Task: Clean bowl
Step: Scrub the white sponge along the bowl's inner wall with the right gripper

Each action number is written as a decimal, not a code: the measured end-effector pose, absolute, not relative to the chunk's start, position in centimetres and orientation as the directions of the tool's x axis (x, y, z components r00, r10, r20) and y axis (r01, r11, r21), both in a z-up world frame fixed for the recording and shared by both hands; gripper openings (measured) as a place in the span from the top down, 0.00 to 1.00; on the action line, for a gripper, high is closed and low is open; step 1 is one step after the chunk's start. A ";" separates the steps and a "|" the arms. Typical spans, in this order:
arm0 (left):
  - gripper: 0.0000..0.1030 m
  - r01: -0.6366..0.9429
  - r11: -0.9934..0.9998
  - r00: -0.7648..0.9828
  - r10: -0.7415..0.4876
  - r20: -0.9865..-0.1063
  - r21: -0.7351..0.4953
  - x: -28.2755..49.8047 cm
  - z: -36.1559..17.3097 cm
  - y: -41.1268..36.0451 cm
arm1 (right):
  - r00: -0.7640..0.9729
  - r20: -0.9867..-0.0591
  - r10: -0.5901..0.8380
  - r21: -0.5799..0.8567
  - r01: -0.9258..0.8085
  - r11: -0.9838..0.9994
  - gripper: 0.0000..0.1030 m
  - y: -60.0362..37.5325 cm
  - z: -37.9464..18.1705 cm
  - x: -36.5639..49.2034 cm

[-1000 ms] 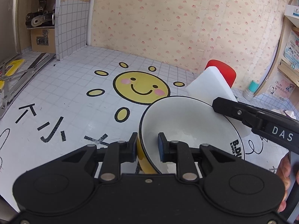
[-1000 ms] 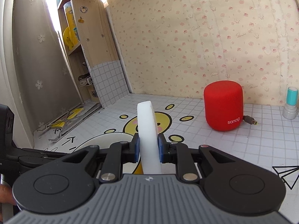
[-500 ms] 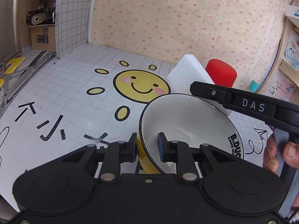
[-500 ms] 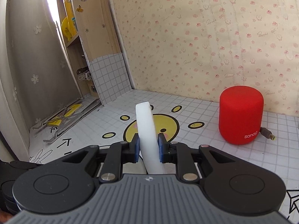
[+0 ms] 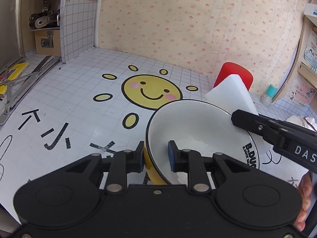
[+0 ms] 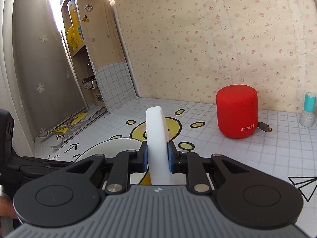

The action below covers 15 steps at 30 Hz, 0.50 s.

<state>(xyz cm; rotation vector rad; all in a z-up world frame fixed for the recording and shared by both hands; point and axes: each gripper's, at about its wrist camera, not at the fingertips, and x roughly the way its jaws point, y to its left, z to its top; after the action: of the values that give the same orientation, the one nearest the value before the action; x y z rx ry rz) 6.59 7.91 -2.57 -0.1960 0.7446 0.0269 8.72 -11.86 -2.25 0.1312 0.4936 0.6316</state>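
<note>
- We see the table (image 5: 75, 103) first, a white grid-patterned top that carries a big yellow smiling sun face (image 5: 152, 93) ringed with small yellow ovals, plus black hand-drawn marks near the front.
- Our left gripper (image 5: 155, 155) is clamped on the near rim of the bowl (image 5: 198, 130): one finger sits outside against the yellow wall, the other inside against the white interior.
- The bowl is white inside with a thin dark rim line and black lettering near its right edge; it is tilted, its opening turned toward the left wrist camera, at the front of the table just right of the sun face.
- Our right gripper (image 6: 157, 156) is closed on a white sponge (image 6: 157, 136), which stands on edge between the blue pads and juts forward past them.
- From the left wrist view the sponge (image 5: 231, 93) sits at the bowl's far right rim, partly behind it; we cannot tell whether it touches the rim.
- A red cylindrical speaker (image 6: 236, 111) stands near the back wall, well apart from the bowl, with a cable plug beside it.
- A small bottle with a teal cap (image 6: 308, 109) stands at the far right by the wall.
</note>
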 end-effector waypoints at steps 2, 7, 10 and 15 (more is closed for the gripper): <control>0.75 -0.090 0.983 0.735 -0.043 -0.677 -0.160 6.6 -2.5 7.8 | 0.696 -0.395 0.599 0.279 -0.530 0.800 0.79 -12.1 -2.4 8.7; 0.69 -0.063 0.987 0.740 -0.051 -0.671 -0.145 6.7 -2.2 8.3 | 0.696 -0.393 0.601 0.282 -0.531 0.799 0.79 -12.1 -2.4 8.7; 0.47 -0.026 0.991 0.757 -0.067 -0.650 -0.133 6.7 -1.6 8.8 | 0.696 -0.392 0.601 0.285 -0.530 0.799 0.79 -12.1 -2.5 8.7; 0.46 0.055 0.994 0.762 -0.105 -0.639 -0.099 8.0 -1.1 9.4 | 0.697 -0.390 0.601 0.284 -0.530 0.799 0.79 -12.1 -2.5 8.6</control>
<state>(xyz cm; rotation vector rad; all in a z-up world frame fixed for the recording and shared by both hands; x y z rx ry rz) 8.02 9.36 -1.09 -0.0755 0.6992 -0.0872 8.61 -12.11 -2.52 0.1537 0.4883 0.6334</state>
